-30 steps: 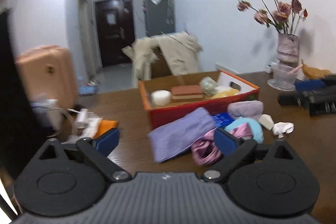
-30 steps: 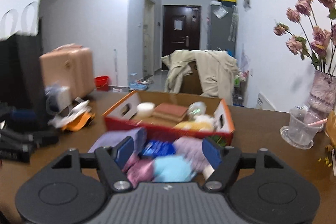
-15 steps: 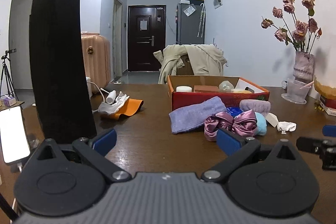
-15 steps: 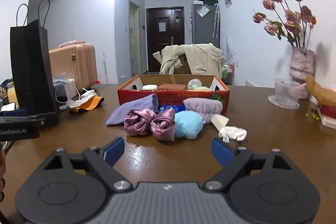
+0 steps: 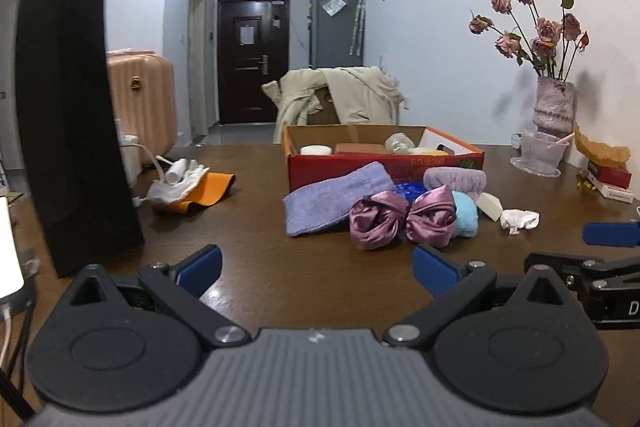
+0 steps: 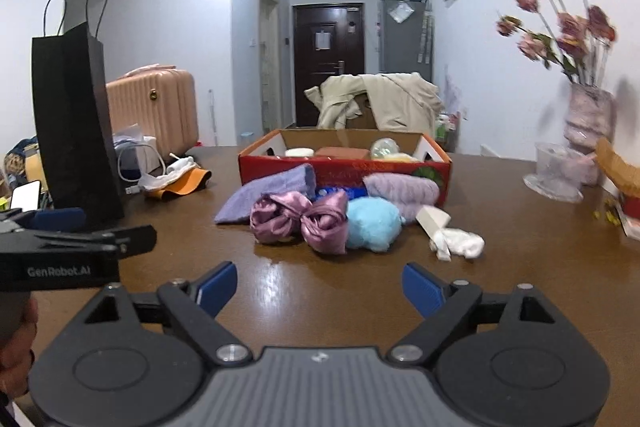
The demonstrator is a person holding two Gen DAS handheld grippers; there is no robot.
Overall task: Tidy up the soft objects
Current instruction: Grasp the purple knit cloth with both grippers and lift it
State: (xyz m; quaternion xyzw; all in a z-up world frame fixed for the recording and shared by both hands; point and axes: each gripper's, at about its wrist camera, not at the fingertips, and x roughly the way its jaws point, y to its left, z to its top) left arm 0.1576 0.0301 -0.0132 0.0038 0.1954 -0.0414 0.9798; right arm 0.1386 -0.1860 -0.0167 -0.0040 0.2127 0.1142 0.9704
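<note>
Right wrist view: right hand-held gripper [image 6: 319,287] spread, empty; blue item [image 6: 340,191] mostly hidden behind bow [image 6: 300,219].

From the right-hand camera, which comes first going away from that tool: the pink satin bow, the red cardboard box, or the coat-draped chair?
1. Pink satin bow: nearest, on the table just ahead of the right tool, slightly left.
2. Red cardboard box: behind the bow, mid-table.
3. Coat-draped chair: farthest, beyond the table's far edge.

Black paper bag [image 5: 72,115], pink suitcase [image 5: 140,99], vase of roses [image 5: 554,107].
</note>
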